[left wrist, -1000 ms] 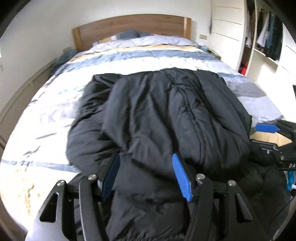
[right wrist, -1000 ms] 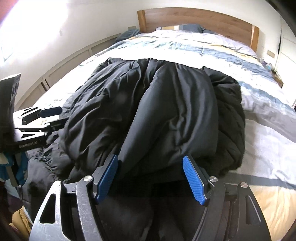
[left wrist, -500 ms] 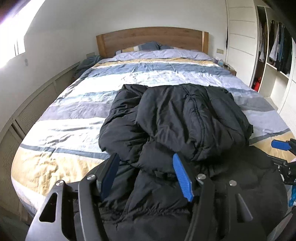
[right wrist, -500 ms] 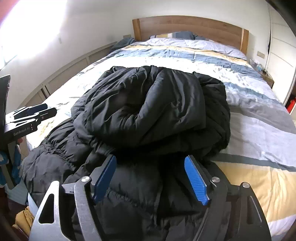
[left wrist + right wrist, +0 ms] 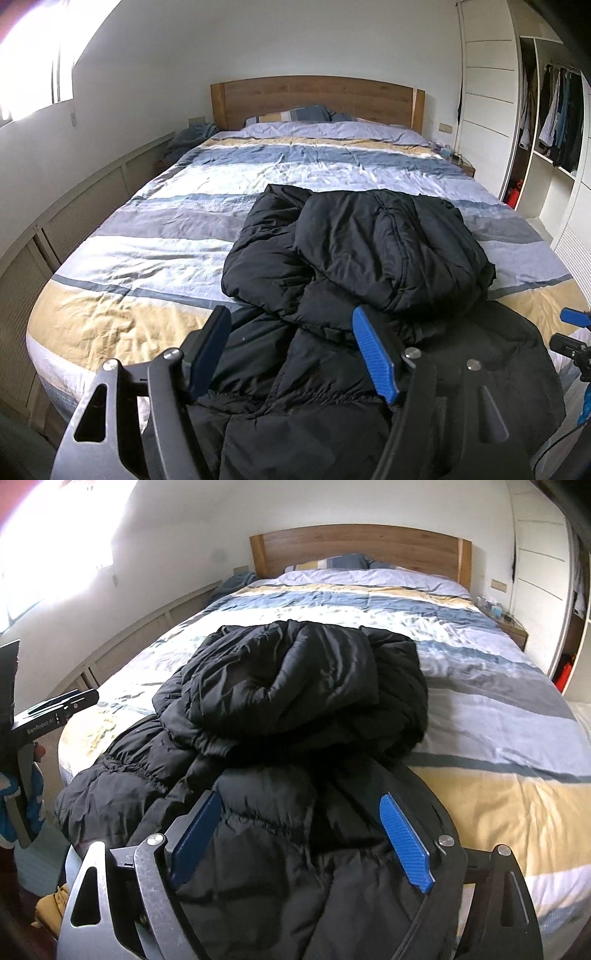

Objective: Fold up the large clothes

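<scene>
A black padded jacket (image 5: 354, 280) is spread on the near end of a striped bed (image 5: 155, 229), its far part doubled back over the near part, probably as one fold. The left gripper (image 5: 295, 354) and the right gripper (image 5: 303, 845) are held above its near hem; their jaws are opening, and nothing is clamped. Hanging clothes are kept in an open wardrobe (image 5: 554, 122) at far right.
</scene>
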`<state>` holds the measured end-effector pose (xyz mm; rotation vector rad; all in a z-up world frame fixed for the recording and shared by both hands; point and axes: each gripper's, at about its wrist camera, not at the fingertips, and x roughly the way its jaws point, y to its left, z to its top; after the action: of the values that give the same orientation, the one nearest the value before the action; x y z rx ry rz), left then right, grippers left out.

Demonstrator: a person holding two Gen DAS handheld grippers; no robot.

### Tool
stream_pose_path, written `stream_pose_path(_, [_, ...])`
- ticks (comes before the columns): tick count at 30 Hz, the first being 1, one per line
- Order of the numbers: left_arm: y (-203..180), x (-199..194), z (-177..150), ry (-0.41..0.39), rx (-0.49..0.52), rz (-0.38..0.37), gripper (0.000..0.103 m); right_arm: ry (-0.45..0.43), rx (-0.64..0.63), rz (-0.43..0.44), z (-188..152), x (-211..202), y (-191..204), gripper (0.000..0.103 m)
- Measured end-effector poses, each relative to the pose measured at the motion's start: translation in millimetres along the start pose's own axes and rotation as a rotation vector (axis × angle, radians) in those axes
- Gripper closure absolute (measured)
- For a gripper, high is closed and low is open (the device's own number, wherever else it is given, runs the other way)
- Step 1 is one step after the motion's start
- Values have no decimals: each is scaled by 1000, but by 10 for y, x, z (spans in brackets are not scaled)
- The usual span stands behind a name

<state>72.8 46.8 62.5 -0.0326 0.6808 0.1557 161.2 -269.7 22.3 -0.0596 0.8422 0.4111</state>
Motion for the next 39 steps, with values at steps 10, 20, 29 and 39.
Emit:
stream_pose_path(10, [141,-130,-28,-27,-8,28,35,-18,107,-71,-267,-343,-447,3])
stream_pose_path(20, [305,-75,-72,-11,-22,47,34,-11,183,-143,-477,-505,-838,0])
stream_pose_path(29, [1019,62,-238,72,-90,93,34,-16,219,-191,-597,-666,-1095,0])
stream_pose_path(39, [2206,211,-951,260,-321,-105,34,58,245,-162,-742,-536,-1273,0])
